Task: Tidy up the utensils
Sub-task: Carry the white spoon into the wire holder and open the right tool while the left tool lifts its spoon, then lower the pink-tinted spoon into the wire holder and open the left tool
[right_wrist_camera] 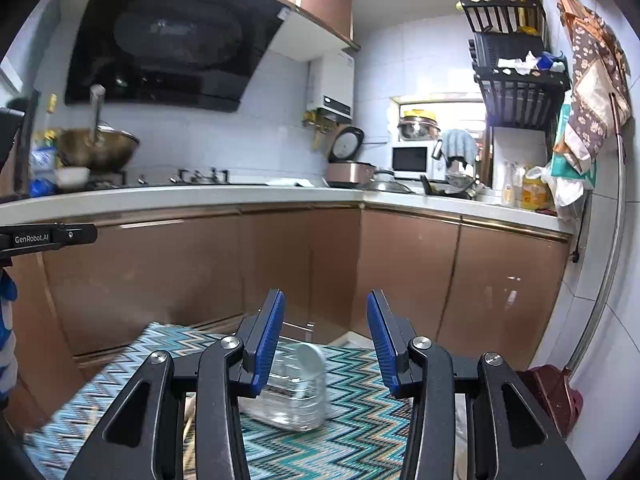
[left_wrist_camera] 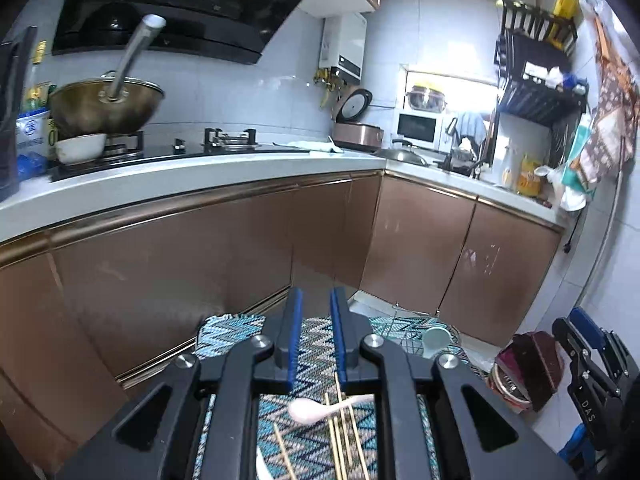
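A pink spoon (left_wrist_camera: 308, 410) and several wooden chopsticks (left_wrist_camera: 340, 432) lie loose on a zigzag mat (left_wrist_camera: 228, 332), seen under my left gripper (left_wrist_camera: 317, 294). Its blue pads stand a narrow gap apart with nothing between them, raised above the mat. To the right a clear container (left_wrist_camera: 408, 344) holds a pale teal spoon (left_wrist_camera: 436, 340). In the right wrist view the same container (right_wrist_camera: 296, 396) with the teal spoon (right_wrist_camera: 310, 360) stands on the mat (right_wrist_camera: 360, 420), just beyond my right gripper (right_wrist_camera: 326, 296). That gripper is open and empty.
Brown cabinet doors (right_wrist_camera: 400, 272) and an L-shaped white counter (left_wrist_camera: 200, 172) rise behind the mat. A wok (left_wrist_camera: 104, 104) sits on the stove, with a rice cooker (left_wrist_camera: 356, 132) and microwave (right_wrist_camera: 412, 158) further along. A dark red object (right_wrist_camera: 556, 392) stands at the right.
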The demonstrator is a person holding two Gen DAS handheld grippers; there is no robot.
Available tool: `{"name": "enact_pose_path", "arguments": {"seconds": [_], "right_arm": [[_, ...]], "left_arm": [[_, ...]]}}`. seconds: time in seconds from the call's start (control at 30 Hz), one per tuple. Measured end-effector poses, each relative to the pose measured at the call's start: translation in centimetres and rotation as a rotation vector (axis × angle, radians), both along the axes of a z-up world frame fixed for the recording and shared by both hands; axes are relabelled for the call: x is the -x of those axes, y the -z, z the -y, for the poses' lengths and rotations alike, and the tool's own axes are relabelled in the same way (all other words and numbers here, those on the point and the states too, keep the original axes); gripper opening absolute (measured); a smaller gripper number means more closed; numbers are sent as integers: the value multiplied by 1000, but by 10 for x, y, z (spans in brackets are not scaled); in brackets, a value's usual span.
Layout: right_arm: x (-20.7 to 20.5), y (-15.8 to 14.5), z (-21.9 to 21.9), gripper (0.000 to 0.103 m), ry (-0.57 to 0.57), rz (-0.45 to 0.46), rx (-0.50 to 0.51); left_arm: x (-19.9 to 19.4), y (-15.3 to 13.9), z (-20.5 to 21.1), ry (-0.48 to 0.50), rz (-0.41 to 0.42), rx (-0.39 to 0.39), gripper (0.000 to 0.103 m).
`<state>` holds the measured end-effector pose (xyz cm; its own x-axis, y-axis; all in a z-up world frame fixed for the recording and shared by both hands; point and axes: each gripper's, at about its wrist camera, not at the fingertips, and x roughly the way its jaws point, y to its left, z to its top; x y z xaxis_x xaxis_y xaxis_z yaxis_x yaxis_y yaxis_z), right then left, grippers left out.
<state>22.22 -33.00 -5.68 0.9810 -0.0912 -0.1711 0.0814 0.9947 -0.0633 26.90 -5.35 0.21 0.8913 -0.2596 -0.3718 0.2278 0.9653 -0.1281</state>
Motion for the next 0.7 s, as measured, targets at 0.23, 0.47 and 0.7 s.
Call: {"name": "enact_pose_path", "arguments": {"seconds": [0.23, 0.47, 0.7], "right_arm": [[37, -6, -19, 43, -60, 1, -18], [37, 30, -17, 47, -101, -87, -58], [23, 78, 9, 50, -114, -181, -127]], "left_arm": [[32, 9, -43, 57, -93, 50, 19], [8, 96, -48, 167, -439, 204, 34], [-15, 190, -31, 110, -731, 218, 34]]}}
